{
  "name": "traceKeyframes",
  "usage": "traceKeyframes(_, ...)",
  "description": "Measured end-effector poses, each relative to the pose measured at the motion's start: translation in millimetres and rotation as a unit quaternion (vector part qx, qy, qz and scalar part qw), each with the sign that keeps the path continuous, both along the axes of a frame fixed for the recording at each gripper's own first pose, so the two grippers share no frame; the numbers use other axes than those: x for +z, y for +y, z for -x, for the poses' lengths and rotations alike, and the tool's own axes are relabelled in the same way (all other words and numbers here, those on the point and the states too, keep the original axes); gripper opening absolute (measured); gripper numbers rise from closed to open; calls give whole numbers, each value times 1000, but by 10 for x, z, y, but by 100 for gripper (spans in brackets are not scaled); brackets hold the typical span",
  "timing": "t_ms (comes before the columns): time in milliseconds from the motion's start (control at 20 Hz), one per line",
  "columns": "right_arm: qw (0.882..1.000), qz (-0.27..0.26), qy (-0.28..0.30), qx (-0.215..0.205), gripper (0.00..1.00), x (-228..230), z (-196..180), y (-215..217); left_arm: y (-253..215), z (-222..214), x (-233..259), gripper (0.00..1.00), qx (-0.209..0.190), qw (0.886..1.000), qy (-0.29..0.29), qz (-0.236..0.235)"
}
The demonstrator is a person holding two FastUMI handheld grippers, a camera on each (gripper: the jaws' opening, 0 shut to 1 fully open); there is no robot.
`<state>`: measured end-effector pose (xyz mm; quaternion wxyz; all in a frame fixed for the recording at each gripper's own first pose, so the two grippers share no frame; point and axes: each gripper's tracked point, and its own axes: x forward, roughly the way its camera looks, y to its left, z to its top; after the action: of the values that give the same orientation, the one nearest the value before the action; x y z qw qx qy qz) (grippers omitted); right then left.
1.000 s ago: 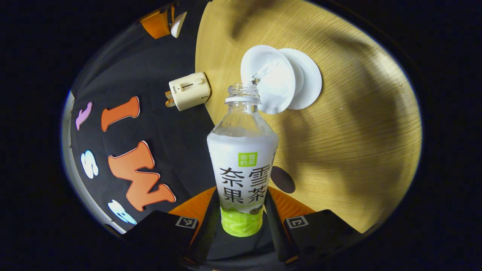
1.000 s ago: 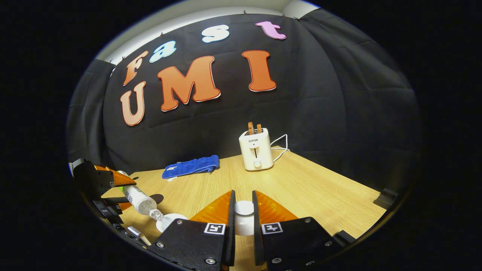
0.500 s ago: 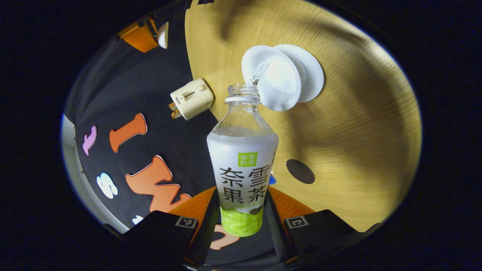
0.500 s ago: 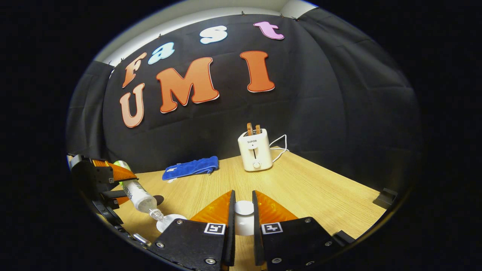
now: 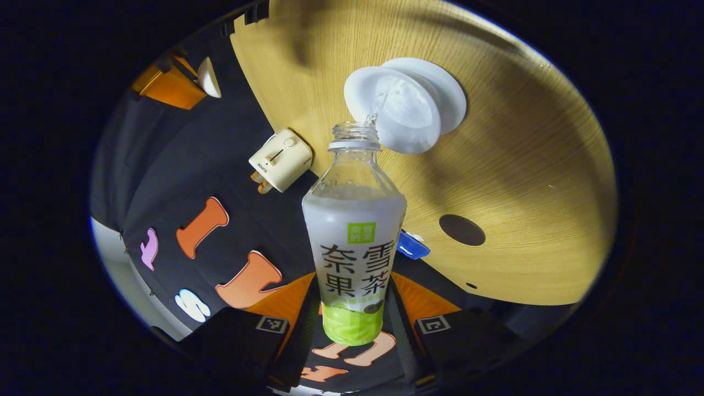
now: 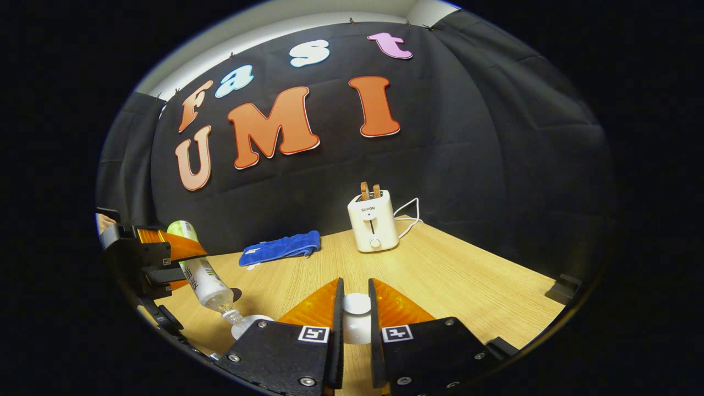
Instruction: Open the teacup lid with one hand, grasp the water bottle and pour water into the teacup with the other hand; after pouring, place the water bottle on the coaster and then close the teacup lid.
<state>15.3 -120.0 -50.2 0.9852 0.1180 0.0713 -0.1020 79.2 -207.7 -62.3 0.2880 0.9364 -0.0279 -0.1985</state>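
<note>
My left gripper (image 5: pixel 353 289) is shut on the water bottle (image 5: pixel 353 231), a clear bottle with a white and green label and no cap. It is tipped mouth-down, and a thin stream of water runs into the open white teacup (image 5: pixel 404 113) on its saucer (image 5: pixel 452 91). The dark round coaster (image 5: pixel 462 230) lies bare on the table beside the bottle. My right gripper (image 6: pixel 355 291) is shut on the white teacup lid (image 6: pixel 356 311) and holds it above the table. In the right gripper view the tilted bottle (image 6: pixel 204 278) and teacup (image 6: pixel 250 324) sit at the lower left.
A cream toaster (image 6: pixel 373 220) with its cord stands at the back of the wooden table (image 6: pixel 451 275). A folded blue cloth (image 6: pixel 280 247) lies to the left of the toaster. A small black block (image 6: pixel 564 287) sits at the table's right edge.
The left gripper has tipped the bottle steeper and raised its base, with water still running into the cup. The right gripper with the lid has stayed put.
</note>
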Motion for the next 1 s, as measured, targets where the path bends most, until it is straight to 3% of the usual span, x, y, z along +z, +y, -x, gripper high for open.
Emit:
traceKeyframes(300,1000,-1,0,1,20,-3,3,4,20,-43,-41,70,14,1000,20,4)
traceKeyframes(400,1000,-2,0,3,20,2,-2,25,56,-57,-89,71,25,999,36,25)
traceKeyframes(500,1000,-2,0,4,20,-9,-6,32,157,-88,-199,71,53,994,64,75)
traceKeyframes(650,1000,-7,2,6,20,-24,-17,28,337,-5,-402,69,110,973,101,174)
traceKeyframes(800,1000,-16,5,3,20,-57,-17,-6,403,79,-560,68,136,951,104,257)
traceKeyframes(900,1000,-20,4,-4,20,-55,-11,-63,442,133,-700,67,167,925,119,321)
traceKeyframes(1000,1000,-21,4,-11,20,-63,-1,-115,454,124,-835,67,189,889,130,396)
